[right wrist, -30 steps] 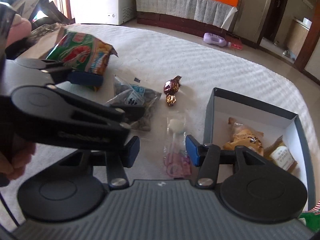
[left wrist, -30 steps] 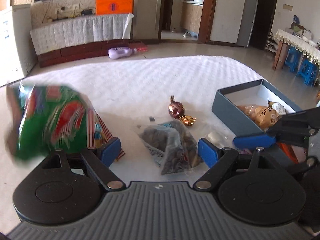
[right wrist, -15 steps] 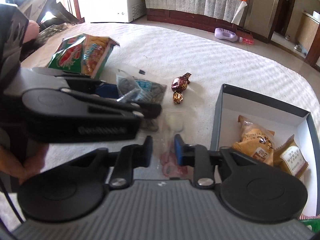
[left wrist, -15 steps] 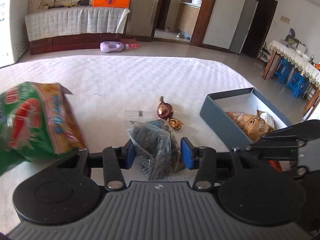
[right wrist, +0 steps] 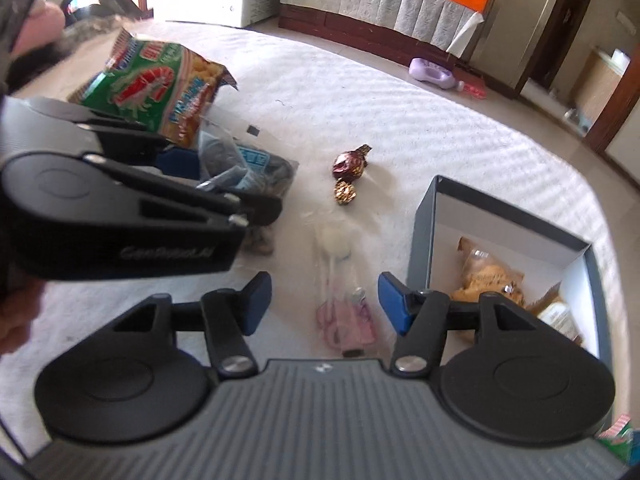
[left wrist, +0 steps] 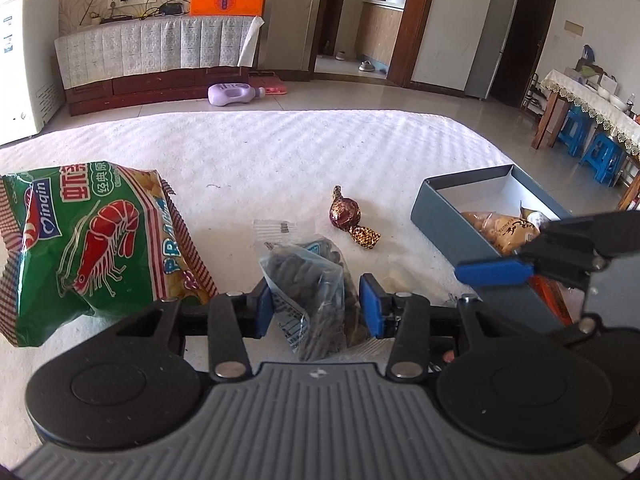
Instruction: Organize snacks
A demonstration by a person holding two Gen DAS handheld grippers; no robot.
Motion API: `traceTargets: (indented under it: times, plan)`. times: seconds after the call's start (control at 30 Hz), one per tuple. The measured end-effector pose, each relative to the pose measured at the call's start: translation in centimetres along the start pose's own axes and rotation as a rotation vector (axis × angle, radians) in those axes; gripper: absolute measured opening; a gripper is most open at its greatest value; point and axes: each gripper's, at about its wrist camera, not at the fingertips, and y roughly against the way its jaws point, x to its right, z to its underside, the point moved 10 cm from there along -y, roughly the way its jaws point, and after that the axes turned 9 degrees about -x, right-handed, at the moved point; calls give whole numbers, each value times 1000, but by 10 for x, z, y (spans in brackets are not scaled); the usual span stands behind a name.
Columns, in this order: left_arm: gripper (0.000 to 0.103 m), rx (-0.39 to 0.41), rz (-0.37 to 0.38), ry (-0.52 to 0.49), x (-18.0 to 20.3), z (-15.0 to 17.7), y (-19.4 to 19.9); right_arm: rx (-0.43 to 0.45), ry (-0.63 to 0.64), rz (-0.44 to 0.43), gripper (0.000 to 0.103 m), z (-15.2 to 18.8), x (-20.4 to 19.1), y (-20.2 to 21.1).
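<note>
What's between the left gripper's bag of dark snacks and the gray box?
The right gripper hangs by the gray box near wall, across the direct line from the bag of dark snacks in the left gripper. A clear-wrapped lollipop lies low between them.

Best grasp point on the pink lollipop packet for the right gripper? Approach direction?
Probably the flat pink lower end of the lollipop packet, not the round white head. It lies flat on the white bedspread, lengthwise between the open right gripper fingers, so come straight down from above and pinch across its narrow width.
</note>
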Motion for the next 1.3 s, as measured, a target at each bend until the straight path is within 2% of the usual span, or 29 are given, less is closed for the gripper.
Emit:
traceTargets:
  times: [0.17, 0.2, 0.23, 0.27, 0.37, 0.63, 0.73, 0.87, 1.13, 1.2, 1.3]
  plan:
    - [51, 4, -5, 7, -6, 2, 1, 18, 16, -47, 66, -7, 4, -6]
    - [51, 4, -6, 10, -8, 2, 1, 10, 0, -83, 52, -7, 3, -6]
    - [51, 3, -6, 11, -9, 1, 2, 7, -38, -146, 30, -7, 2, -6]
    - [51, 3, -8, 13, -10, 1, 2, 12, -53, -172, 27, -6, 2, -5]
    - [51, 4, -18, 13, -10, 0, 3, 24, -33, -144, 25, -3, -1, 1]
    - [50, 13, -73, -14, -7, 0, 7, 71, -95, -194, 24, 3, 3, 24]
    - [50, 12, -88, -31, -4, 0, 7, 50, -107, -211, 24, 8, 4, 21]
    - [50, 13, -92, -36, -2, 1, 7, 19, -88, -180, 24, 12, 2, 11]
    - [50, 30, -135, -71, 2, -3, 8, 93, -127, -216, 24, 7, 10, 37]
    - [42, 39, -151, -75, 2, -6, 9, 108, -131, -220, 24, 7, 12, 43]
    - [42, 46, -150, -78, 6, -10, 11, 131, -139, -237, 24, 9, 14, 55]
